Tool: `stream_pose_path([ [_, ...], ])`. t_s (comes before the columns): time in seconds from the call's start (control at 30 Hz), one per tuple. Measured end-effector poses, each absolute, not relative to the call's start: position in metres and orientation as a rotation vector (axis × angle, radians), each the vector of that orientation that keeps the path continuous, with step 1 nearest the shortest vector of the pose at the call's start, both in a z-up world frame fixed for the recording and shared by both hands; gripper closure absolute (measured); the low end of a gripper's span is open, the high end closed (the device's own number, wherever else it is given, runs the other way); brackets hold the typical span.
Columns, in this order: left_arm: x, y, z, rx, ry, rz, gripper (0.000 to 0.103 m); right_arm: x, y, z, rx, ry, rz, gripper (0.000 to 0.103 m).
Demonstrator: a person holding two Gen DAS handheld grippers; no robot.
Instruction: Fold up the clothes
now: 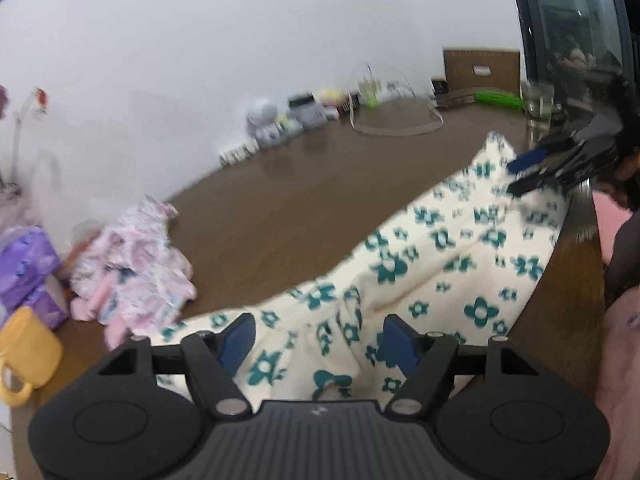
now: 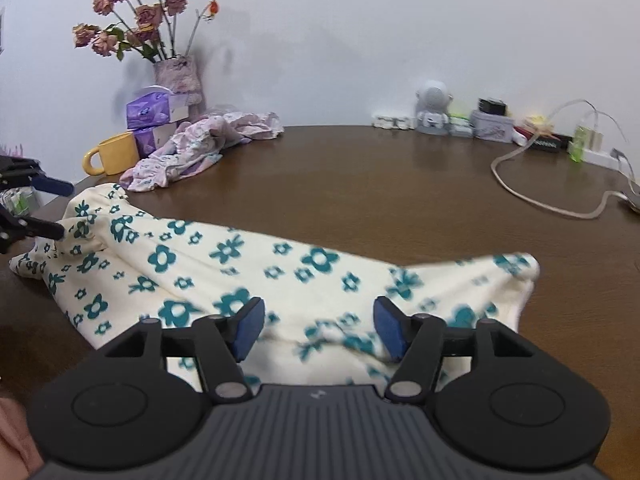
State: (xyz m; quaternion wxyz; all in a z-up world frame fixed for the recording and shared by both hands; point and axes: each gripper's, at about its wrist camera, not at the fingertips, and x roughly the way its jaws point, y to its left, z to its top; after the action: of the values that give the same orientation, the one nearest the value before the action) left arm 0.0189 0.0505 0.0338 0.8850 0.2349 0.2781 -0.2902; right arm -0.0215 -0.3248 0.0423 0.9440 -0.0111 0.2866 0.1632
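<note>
Right now both my grippers stand spread with nothing between the pads: the left gripper (image 1: 316,340) hovers over one end of the cream garment with teal flowers (image 1: 440,264), the right gripper (image 2: 318,328) over the other. The garment lies stretched but rumpled along the near edge of the brown table (image 2: 360,184), with ridges running its length. To fold it well, I think I should first pick true corners or hem edges, one per gripper, and close only on a single layer's edge, then pull gently apart to flatten those ridges. I'd keep clear of the pink patterned clothes (image 2: 192,148) and yellow mug (image 2: 114,154).
</note>
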Motion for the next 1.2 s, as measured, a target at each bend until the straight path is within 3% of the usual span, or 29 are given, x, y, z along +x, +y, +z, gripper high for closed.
stream_pose_path([
  [0.07, 0.025, 0.047, 0.022, 0.510, 0.628, -0.591, 0.056, -0.027, -0.331, 0.039, -0.011, 0.588, 0.320, 0.038],
  [0.13, 0.028, 0.051, 0.014, 0.476, 0.675, -0.604, 0.068, -0.030, -0.335, 0.037, -0.004, 0.592, 0.316, 0.039],
  [0.23, 0.026, 0.058, 0.011, 0.420, 0.698, -0.604, 0.072, -0.027, -0.334, 0.034, -0.010, 0.602, 0.315, 0.039],
  [0.53, 0.007, 0.064, 0.009, 0.320, 0.706, -0.521, 0.072, -0.008, -0.322, 0.027, -0.061, 0.614, 0.356, 0.039],
  [0.73, 0.003, 0.064, 0.015, 0.277, 0.701, -0.469, 0.067, -0.010, -0.317, 0.032, -0.073, 0.599, 0.388, 0.038],
  [0.87, 0.001, 0.048, 0.035, 0.325, 0.632, -0.468, 0.045, -0.027, -0.336, 0.049, -0.009, 0.551, 0.365, 0.037],
  [0.97, 0.005, 0.024, 0.052, 0.350, 0.573, -0.529, 0.029, -0.040, -0.362, 0.056, 0.070, 0.539, 0.313, 0.030],
  [1.2, 0.016, -0.043, 0.057, 0.418, 0.517, -0.690, 0.027, -0.065, -0.405, 0.048, 0.182, 0.547, 0.171, 0.023],
])
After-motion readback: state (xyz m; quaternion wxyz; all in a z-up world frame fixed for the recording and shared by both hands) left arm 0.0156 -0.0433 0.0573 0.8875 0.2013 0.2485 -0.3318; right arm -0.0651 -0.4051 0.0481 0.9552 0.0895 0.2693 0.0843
